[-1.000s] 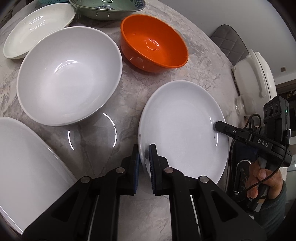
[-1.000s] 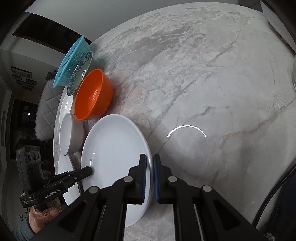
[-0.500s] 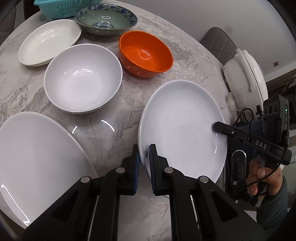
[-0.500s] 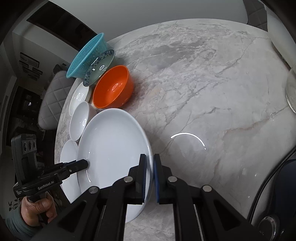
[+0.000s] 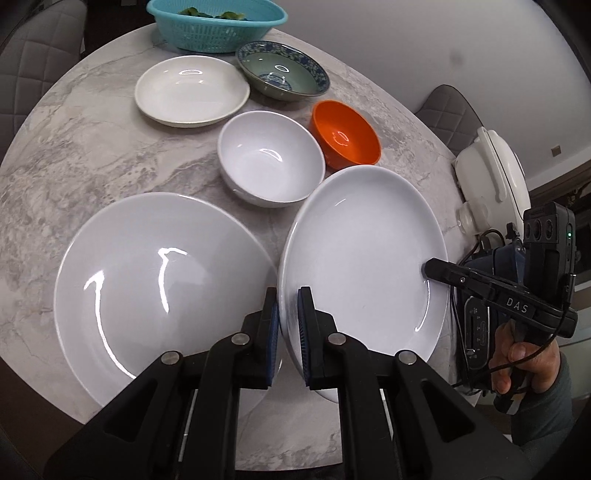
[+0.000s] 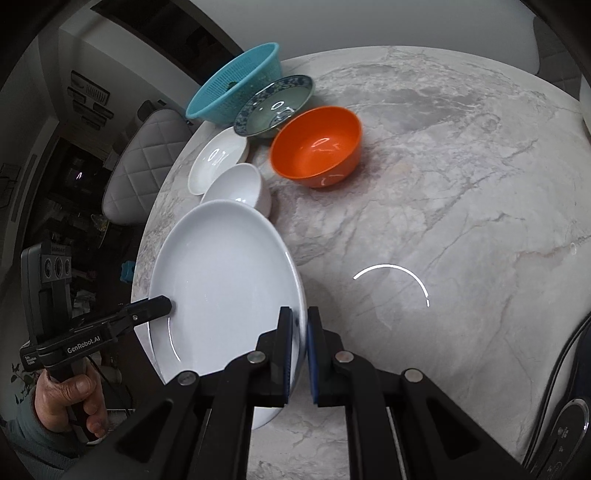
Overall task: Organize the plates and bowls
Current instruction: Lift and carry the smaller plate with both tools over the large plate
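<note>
Both claws have lifted the white plate (image 5: 362, 251) since the earlier frame: it now hangs above the table (image 5: 74, 155) instead of lying on it, and it has drifted toward the bigger plate (image 5: 147, 280), whose right rim it now overlaps in the left wrist view.

Nearest the left camera, the left claw (image 5: 287, 332) pinches the held plate's rim at about 7 o'clock, one pad above and one below. The right claw (image 6: 298, 345) pinches the opposite rim, at about 4 o'clock in the left wrist view. The bigger plate lies flat on the table at 9 o'clock of the held one.

Farther out, at 12 o'clock, a white bowl (image 5: 271, 162) stands just beyond the held plate, and the orange bowl (image 5: 345, 133) sits just to its right. Beyond these lie a shallow white dish (image 5: 192, 90) and a patterned bowl (image 5: 282, 74), with a teal basket (image 5: 216, 24) at the far edge.

Judging from this, the sorting has barely begun: nothing is stacked yet. The likely step in hand is setting the held plate onto the bigger one. All three bowls and the shallow dish are left to gather.
</note>
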Action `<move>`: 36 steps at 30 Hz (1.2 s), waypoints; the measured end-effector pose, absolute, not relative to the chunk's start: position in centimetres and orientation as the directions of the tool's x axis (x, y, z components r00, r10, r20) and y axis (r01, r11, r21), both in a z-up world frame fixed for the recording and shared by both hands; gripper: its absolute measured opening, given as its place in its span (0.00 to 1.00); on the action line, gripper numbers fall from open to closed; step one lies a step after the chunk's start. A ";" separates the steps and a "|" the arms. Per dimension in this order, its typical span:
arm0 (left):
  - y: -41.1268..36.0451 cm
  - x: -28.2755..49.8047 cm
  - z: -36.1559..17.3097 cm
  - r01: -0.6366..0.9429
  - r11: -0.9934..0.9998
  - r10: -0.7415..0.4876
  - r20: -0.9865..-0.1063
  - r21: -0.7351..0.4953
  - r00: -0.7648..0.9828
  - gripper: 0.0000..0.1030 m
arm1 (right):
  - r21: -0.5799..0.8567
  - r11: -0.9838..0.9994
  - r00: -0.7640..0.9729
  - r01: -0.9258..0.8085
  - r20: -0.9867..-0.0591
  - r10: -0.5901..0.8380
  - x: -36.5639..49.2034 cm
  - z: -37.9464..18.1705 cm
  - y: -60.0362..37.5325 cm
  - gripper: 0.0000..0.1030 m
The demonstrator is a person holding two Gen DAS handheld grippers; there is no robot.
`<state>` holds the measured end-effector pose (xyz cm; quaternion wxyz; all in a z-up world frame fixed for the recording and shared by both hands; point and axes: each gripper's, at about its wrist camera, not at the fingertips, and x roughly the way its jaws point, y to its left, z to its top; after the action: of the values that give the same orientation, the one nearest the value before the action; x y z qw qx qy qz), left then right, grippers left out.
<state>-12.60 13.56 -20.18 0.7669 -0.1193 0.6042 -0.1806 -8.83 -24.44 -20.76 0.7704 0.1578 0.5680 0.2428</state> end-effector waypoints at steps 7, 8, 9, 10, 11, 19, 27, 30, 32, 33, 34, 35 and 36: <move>20.2 -15.0 -18.8 0.074 0.921 -0.388 -0.892 -0.382 0.233 0.08 | 0.530 0.802 0.194 -0.275 -0.787 0.586 -9.6 -19.9 -18.5 0.09; 21.2 -15.3 -18.7 0.067 0.922 -0.385 -0.892 -0.380 0.235 0.08 | 0.530 0.799 0.188 -0.283 -0.786 0.588 -9.6 -19.8 -17.7 0.09; 21.8 -15.4 -18.7 0.061 0.924 -0.381 -0.894 -0.378 0.237 0.08 | 0.531 0.796 0.182 -0.291 -0.786 0.590 -9.7 -19.8 -16.9 0.09; 22.6 -15.6 -18.6 0.056 0.925 -0.377 -0.895 -0.375 0.238 0.08 | 0.530 0.793 0.176 -0.299 -0.786 0.592 -9.8 -19.8 -16.1 0.09; 23.3 -15.6 -18.6 0.052 0.926 -0.374 -0.896 -0.373 0.240 0.08 | 0.529 0.791 0.171 -0.306 -0.787 0.593 -9.9 -19.9 -15.4 0.09; 27.4 -15.4 -19.6 0.032 0.932 -0.359 -0.904 -0.362 0.233 0.08 | 0.523 0.789 0.138 -0.323 -0.798 0.586 -10.1 -20.5 -10.3 0.09; 29.5 -14.2 -23.4 0.051 0.937 -0.348 -0.920 -0.344 0.181 0.08 | 0.500 0.811 0.101 -0.304 -0.829 0.550 -10.1 -23.0 -7.3 0.09; 29.7 -13.8 -24.8 0.066 0.937 -0.350 -0.923 -0.344 0.160 0.08 | 0.494 0.821 0.094 -0.285 -0.838 0.537 -10.0 -23.9 -6.9 0.09; 29.7 -13.4 -25.9 0.075 0.936 -0.350 -0.925 -0.343 0.144 0.08 | 0.482 0.832 0.095 -0.276 -0.847 0.522 -9.7 -24.5 -6.6 0.09; 29.6 -13.2 -26.3 0.082 0.936 -0.351 -0.926 -0.342 0.137 0.08 | 0.475 0.837 0.095 -0.272 -0.852 0.515 -9.6 -24.8 -6.5 0.09; 29.4 -13.1 -26.6 0.093 0.937 -0.346 -0.929 -0.336 0.132 0.08 | 0.467 0.843 0.091 -0.266 -0.859 0.505 -9.5 -25.3 -6.4 0.09; 29.3 -12.9 -26.9 0.102 0.938 -0.343 -0.931 -0.331 0.126 0.08 | 0.460 0.849 0.089 -0.258 -0.864 0.495 -9.5 -25.7 -6.4 0.09; 29.2 -12.8 -27.1 0.107 0.937 -0.344 -0.931 -0.332 0.122 0.08 | 0.459 0.852 0.085 -0.250 -0.867 0.492 -9.5 -26.1 -6.4 0.09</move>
<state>-12.81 29.19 -27.15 0.7432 -0.0919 0.6451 -0.1517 -9.46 -6.40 -26.14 0.7301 0.0965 0.6271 0.2539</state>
